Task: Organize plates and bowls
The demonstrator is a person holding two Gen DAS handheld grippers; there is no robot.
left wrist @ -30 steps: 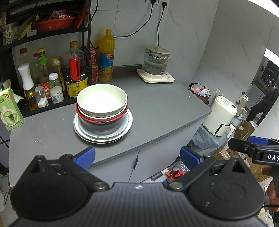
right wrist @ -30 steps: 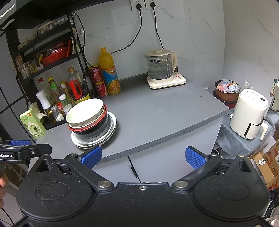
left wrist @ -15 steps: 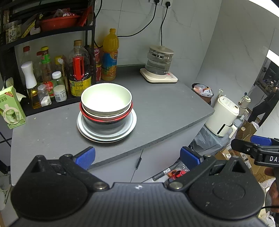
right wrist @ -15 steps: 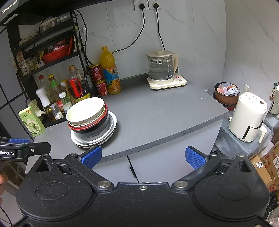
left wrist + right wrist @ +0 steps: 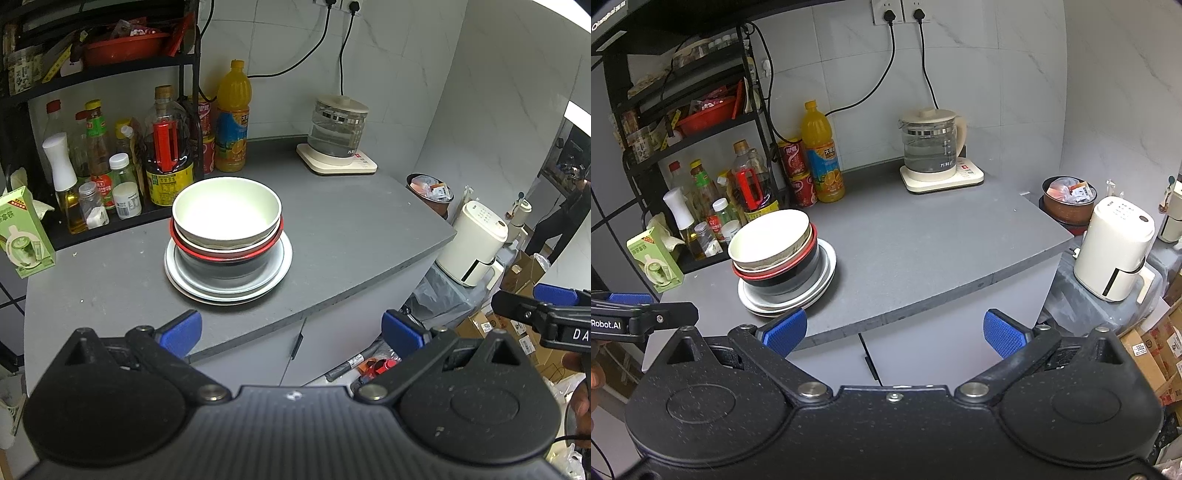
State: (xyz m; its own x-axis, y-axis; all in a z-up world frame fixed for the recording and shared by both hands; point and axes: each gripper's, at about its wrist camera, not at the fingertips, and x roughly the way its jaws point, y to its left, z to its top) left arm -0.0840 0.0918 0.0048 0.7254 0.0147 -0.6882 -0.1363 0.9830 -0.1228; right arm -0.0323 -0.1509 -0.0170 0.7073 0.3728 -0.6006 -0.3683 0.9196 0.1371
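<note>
Cream-white and rim up, the top bowl (image 5: 226, 206) crowns one tidy pile on the grey counter (image 5: 351, 236), so we start there. Under it sits a second pale bowl (image 5: 798, 254), then a red-rimmed black bowl (image 5: 225, 258), and the lot rests on a small stack of white plates (image 5: 229, 288) lying flat. We put the pile on the left part of the counter, nearer its front edge than the wall, just ahead of the black rack (image 5: 186, 110) with its bottles.

How far along are we? By our reading the gathering looks done, with bowls nested, plates at the bottom and nothing stray on the worktop. What may remain, we judge, is moving the pile or splitting bowls from plates; the pictures do not settle that.

Which way does it point? Every piece is round, so there is no long axis across the counter; the stack's own axis runs straight up, mouths open to the ceiling. From the right camera the top bowl looks slightly off-centre, leaning left.

Our left gripper (image 5: 291, 330) hangs off the counter's near edge, fingers spread wide, nothing between them. Our right gripper (image 5: 894, 328) matches it, blue pads (image 5: 1001, 332) far apart and empty. Farther right stands a glass kettle (image 5: 932, 147), well apart from the pile.
</note>
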